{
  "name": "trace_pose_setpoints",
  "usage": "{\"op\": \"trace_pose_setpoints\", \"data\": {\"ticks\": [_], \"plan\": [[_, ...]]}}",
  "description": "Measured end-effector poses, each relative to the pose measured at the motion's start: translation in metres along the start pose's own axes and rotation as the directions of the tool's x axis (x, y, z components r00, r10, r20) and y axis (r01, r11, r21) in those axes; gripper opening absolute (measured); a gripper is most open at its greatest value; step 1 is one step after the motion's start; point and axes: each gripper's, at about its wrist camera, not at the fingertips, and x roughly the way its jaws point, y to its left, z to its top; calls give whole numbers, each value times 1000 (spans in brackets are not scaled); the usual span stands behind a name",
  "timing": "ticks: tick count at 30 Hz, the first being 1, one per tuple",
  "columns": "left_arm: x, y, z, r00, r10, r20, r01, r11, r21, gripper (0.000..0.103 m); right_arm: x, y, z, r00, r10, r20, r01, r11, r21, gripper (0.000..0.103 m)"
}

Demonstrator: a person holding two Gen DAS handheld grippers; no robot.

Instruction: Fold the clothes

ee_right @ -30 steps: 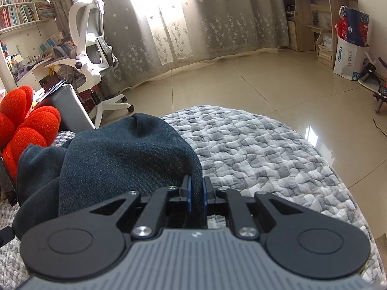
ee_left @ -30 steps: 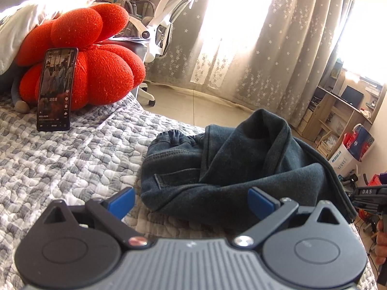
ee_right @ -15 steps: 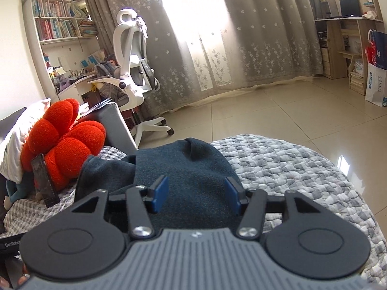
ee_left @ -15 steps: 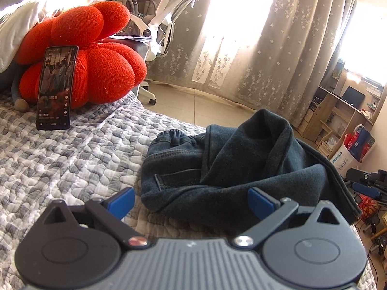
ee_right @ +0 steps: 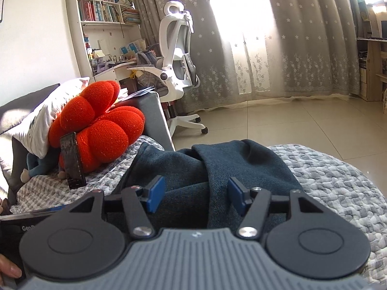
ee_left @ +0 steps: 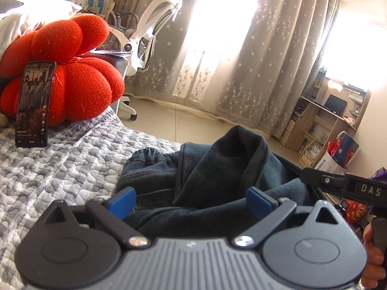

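Note:
Dark blue jeans (ee_left: 217,174) lie bunched and partly folded on the grey quilted bed (ee_left: 60,169), with one fold standing up in a hump. My left gripper (ee_left: 189,201) is open and empty, just in front of the jeans' near edge. My right gripper (ee_right: 196,194) is open and empty, close above the jeans (ee_right: 217,166) at their other side. The right gripper's body also shows in the left wrist view (ee_left: 343,186) at the right edge.
A red flower-shaped cushion (ee_left: 70,72) with a phone (ee_left: 33,104) leaning on it sits at the head of the bed, with a white pillow (ee_right: 48,116) behind. A white office chair (ee_right: 179,72) and desk stand beyond the bed. The bed's edge drops to a tiled floor (ee_right: 290,120).
My right gripper opened, let go of the jeans fold and pulled back and up. The left gripper moved closer to the jeans and stayed open.

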Motion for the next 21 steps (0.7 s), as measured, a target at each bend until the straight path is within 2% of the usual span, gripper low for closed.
{"op": "trace_pose_setpoints", "data": {"ticks": [2, 5, 7, 9, 11, 14, 15, 16, 18, 19, 21], "plan": [[2, -7, 0, 1000, -28, 7, 28, 999, 22, 95, 3, -4, -2, 997, -70, -14, 69, 997, -27, 62], [6, -17, -1, 998, -64, 7, 63, 997, 52, 84, 6, -24, -4, 986, -160, -41, 161, 987, 15, 61], [9, -24, -1, 996, -84, 5, 83, 994, 65, 74, 7, -42, -6, 978, -198, -69, 202, 977, 68, 49], [11, -27, 1, 994, -106, 5, 105, 993, 59, 65, 8, -53, -6, 971, -223, -85, 232, 966, 116, 22], [15, -29, 3, 992, -125, 5, 125, 991, 40, 57, 8, -61, -6, 960, -264, -97, 276, 950, 148, 20], [22, -33, 4, 991, -136, 2, 136, 991, 17, 50, 4, -65, -5, 966, -230, -114, 248, 952, 178, 20], [24, -34, 4, 990, -138, 1, 138, 990, 10, 45, 3, -65, -4, 968, -219, -120, 238, 953, 188, 20], [26, -34, 3, 990, -144, 1, 144, 990, -2, 35, 1, -64, -4, 971, -205, -123, 225, 956, 186, 23], [29, -34, 2, 988, -156, -1, 156, 988, -24, 23, -6, -62, -3, 974, -189, -125, 210, 961, 181, 42], [29, -35, 1, 987, -162, 0, 162, 986, -31, 16, -9, -62, -3, 975, -186, -120, 205, 963, 176, 46], [24, -36, 2, 984, -181, 5, 181, 983, -26, 14, -20, -61, -2, 980, -172, -98, 186, 969, 164, 58]]}}
